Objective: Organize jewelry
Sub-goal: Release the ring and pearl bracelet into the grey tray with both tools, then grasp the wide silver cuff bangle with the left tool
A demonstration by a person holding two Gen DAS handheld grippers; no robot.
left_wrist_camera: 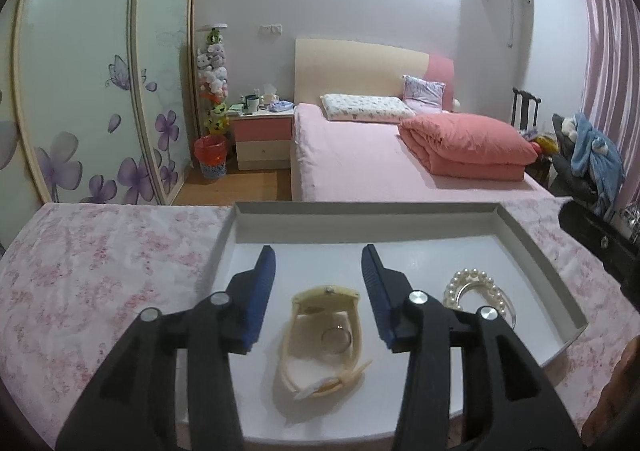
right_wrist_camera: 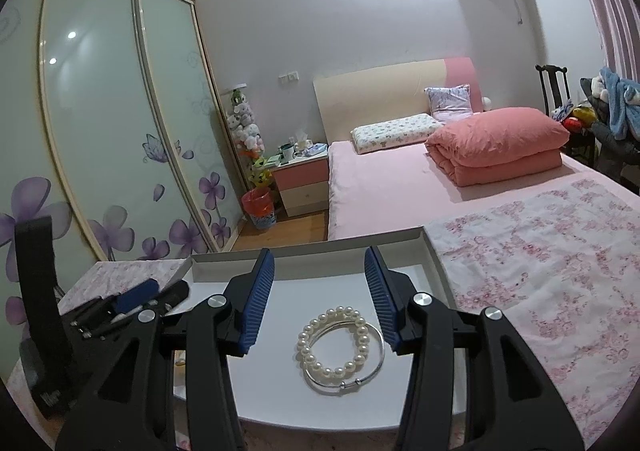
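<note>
A shallow tray (left_wrist_camera: 532, 251) sits on the cloth-covered table (left_wrist_camera: 100, 271). In it, a watch (left_wrist_camera: 320, 343) lies with a ring (left_wrist_camera: 337, 338) inside its strap loop; at its three o'clock, a pearl bracelet (right_wrist_camera: 334, 343) overlaps a bangle (right_wrist_camera: 360, 375). Beyond the table, at twelve o'clock, stands the bed (left_wrist_camera: 360, 155).

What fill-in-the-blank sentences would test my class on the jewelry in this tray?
1. The cream watch lies between the fingers of the ____ gripper.
2. The pearl bracelet overlaps a ____ bangle.
3. Both pieces rest in a white ____.
4. Both grippers' jaws, including the right gripper, are ____.

Missing words: left; silver; tray; open
</note>
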